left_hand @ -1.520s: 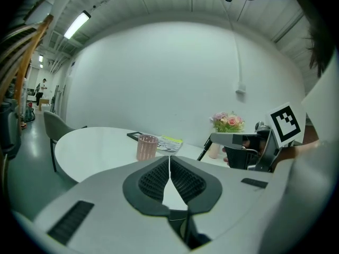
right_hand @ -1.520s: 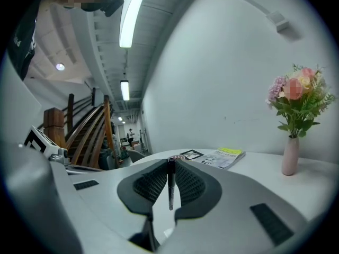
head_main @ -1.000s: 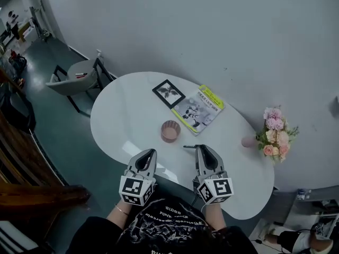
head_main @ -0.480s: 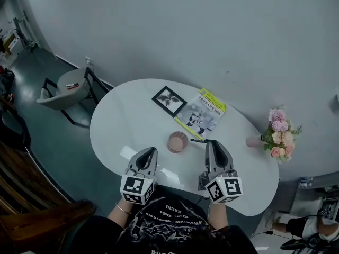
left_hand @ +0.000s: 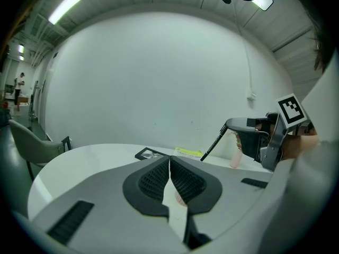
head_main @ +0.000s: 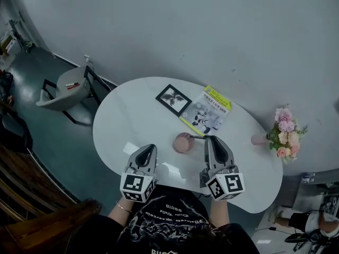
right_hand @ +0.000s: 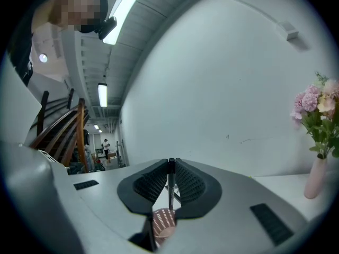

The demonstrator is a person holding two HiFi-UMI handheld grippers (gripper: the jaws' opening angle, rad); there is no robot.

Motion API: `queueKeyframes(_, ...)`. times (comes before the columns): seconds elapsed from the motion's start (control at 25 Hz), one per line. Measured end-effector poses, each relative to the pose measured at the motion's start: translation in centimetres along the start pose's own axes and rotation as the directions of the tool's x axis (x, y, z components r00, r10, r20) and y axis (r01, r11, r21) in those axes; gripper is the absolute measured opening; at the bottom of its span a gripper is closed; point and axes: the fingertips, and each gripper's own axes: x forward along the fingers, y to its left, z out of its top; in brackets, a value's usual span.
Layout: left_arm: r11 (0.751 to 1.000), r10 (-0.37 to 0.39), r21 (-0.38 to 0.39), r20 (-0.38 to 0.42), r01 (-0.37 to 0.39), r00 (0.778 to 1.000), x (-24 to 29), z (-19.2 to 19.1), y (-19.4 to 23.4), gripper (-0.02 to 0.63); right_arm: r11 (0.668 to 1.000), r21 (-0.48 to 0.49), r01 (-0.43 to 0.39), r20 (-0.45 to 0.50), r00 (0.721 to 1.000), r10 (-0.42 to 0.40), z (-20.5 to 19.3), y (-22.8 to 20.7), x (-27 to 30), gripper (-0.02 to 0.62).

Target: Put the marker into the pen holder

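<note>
Two grippers are held over the near edge of a white oval table, one in each of the person's hands.

**Right gripper**: its jaws are nearly closed and pinch the thin black marker between the ribbed pads. In the right gripper view, the marker runs straight down the narrow gap between the pads, and its lower end points at the mouth of the pink pen holder below. In the head view, the marker's free end reaches the holder's right rim. Whether they touch cannot be told.

**Left gripper**: its jaws are closed pad against pad with nothing between them. It is held just left of the pen holder and apart from it. The left gripper view shows the right gripper with the marker slanting down from its jaw tips.

**Pen holder**: it stands upright between the two grippers, near the middle of the table's near edge.

**Other objects**:
- A framed picture and a yellow-edged booklet lie side by side toward the table's far edge.
- A vase of flowers stands at the table's right end.
- A chair stands on the floor beyond the table's left end.
</note>
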Motion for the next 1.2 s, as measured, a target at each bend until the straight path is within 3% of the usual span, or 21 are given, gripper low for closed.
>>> queueKeyframes(0.76,0.996,0.082,-0.018,-0.001,-0.082,0.997,0.5,0.2,-0.6,0.026,0.99,0.031,-0.14,-0.087,0.986,0.142,-2.0,0.7,3.0,0.067)
queueKeyframes(1.2,0.994,0.11,-0.013,-0.02,-0.11,0.994,0.4,-0.6,-0.2,0.026,0.981,-0.047,-0.188,-0.174,0.969,0.178,-4.3,1.5,4.1,0.067)
